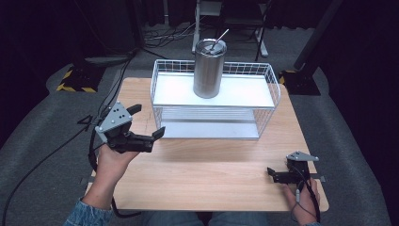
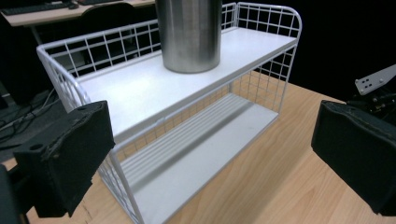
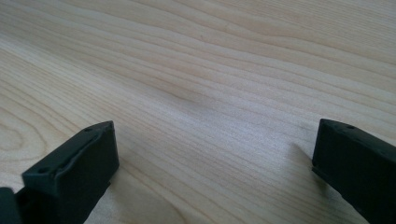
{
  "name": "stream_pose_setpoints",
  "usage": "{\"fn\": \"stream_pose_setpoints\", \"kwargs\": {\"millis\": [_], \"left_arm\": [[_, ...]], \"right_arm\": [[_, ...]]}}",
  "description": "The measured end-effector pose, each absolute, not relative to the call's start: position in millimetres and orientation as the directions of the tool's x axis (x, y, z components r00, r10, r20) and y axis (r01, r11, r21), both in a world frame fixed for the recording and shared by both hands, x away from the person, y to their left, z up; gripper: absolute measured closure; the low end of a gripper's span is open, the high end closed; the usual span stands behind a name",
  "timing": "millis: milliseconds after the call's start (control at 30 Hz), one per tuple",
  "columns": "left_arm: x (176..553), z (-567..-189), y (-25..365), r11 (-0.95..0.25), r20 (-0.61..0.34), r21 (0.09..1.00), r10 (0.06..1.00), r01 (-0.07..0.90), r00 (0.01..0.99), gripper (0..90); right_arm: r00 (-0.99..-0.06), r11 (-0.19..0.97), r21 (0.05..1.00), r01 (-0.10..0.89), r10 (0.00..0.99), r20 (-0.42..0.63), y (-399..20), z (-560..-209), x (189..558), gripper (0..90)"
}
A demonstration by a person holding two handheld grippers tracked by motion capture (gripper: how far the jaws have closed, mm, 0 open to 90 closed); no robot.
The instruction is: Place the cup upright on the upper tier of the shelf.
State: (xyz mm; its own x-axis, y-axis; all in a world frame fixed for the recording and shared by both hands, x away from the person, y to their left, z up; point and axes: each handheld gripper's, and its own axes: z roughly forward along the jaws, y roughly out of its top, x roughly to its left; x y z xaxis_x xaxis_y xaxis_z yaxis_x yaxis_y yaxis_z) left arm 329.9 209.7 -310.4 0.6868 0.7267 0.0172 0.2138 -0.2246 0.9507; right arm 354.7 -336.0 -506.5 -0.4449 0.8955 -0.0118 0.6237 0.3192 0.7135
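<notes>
Steel cup (image 1: 209, 68): stands upright on the top shelf of the white wire rack (image 1: 160, 82), toward the shelf's middle, with a straw (image 1: 220, 38) poking out of its lid; the left gripper view shows its lower body (image 2: 190, 35) resting on that white shelf.
Rack: two white shelves in a wire frame, set on the far half of the wooden table (image 1: 207, 179); lower shelf (image 2: 196, 158) is bare.
Left gripper (image 1: 149, 123): held off the table at the rack's left end, jaws spread wide and holding nothing, pointed at the rack; it is near the rack's corner but apart from it, and well apart from the cup.
Right gripper (image 1: 272, 173): low at the table's near right corner, a hand (image 1: 301, 197) behind it; jaws parted and empty over bare wood (image 3: 210, 93).
Gap between grippers: wide, with open tabletop between them.
</notes>
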Motion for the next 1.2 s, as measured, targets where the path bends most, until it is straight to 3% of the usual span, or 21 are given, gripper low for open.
{"fn": "stream_pose_setpoints", "kwargs": {"millis": [467, 700, 1200], "left_arm": [[322.7, -369.5, 214.1, -0.320, 0.063, 0.907, 0.748, 0.275, 0.660, 0.0], [324.9, -409.5, 223.4, -0.262, -0.033, 0.891, 0.777, 0.371, 0.629, 0.0], [328.1, -463.0, 231.3, -0.298, -0.061, 0.812, 0.813, 0.503, 0.580, 0.2]], "right_arm": [[-0.445, 0.319, 0.714, 0.623, 0.896, -0.012, -336.0, -506.6, 354.7, 0.5], [-0.445, 0.319, 0.714, 0.623, 0.896, -0.012, -336.0, -506.6, 354.7, 0.5], [-0.445, 0.319, 0.714, 0.623, 0.896, -0.012, -336.0, -506.6, 354.7, 0.5]]}}
